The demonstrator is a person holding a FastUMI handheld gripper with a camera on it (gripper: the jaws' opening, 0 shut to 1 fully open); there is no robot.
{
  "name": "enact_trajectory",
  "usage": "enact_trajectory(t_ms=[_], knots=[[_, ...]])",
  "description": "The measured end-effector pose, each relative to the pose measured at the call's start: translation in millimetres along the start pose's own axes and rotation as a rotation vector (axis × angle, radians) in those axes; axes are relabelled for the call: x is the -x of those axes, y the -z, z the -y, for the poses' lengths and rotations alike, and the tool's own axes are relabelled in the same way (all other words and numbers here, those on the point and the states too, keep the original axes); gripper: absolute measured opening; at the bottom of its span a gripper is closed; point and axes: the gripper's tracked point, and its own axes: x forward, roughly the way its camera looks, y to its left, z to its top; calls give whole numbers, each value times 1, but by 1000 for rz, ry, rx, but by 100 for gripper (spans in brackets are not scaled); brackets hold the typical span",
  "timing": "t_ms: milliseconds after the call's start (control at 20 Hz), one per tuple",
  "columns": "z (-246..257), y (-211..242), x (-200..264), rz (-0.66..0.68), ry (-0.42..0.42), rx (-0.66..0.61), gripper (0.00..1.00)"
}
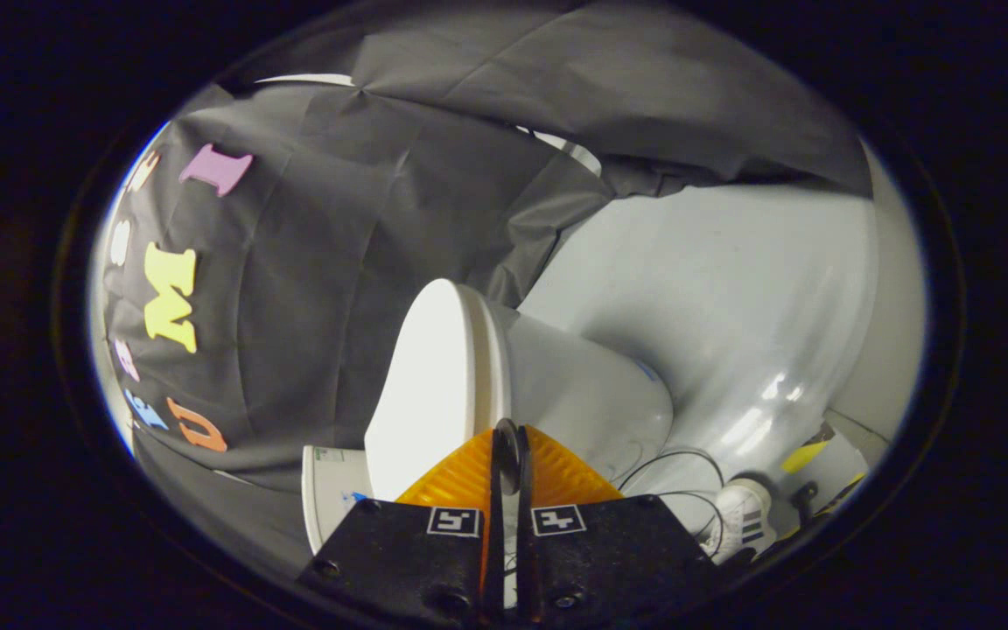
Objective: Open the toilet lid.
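Observation:
The view is rolled on its side, so the floor lies to the right. A white toilet stands just ahead of the fingers, its flat lid [430,385] down on the bowl [591,394]. My gripper [508,430] has its fingers pressed together, with the tips right at the seam where the lid's rim meets the bowl. I see nothing held between them. Whether the tips touch the rim I cannot tell.
A white boxy part with a label [333,494] sits beside the lid, close to the fingers. The pale floor [731,289] stretches beyond the bowl, with thin cables [679,464] and a person's white shoe [745,516] on it. Black cloth [338,262] hangs behind the toilet.

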Motion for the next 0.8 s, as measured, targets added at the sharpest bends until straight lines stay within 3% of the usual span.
enact_trajectory(t_ms=[300, 600, 800], knots=[[-16, 7, 4, 7, 19, 32, 8], [-40, 1, 14, 90, 40, 184, 5], [-61, 1, 27, 118, 26, 209, 4]])
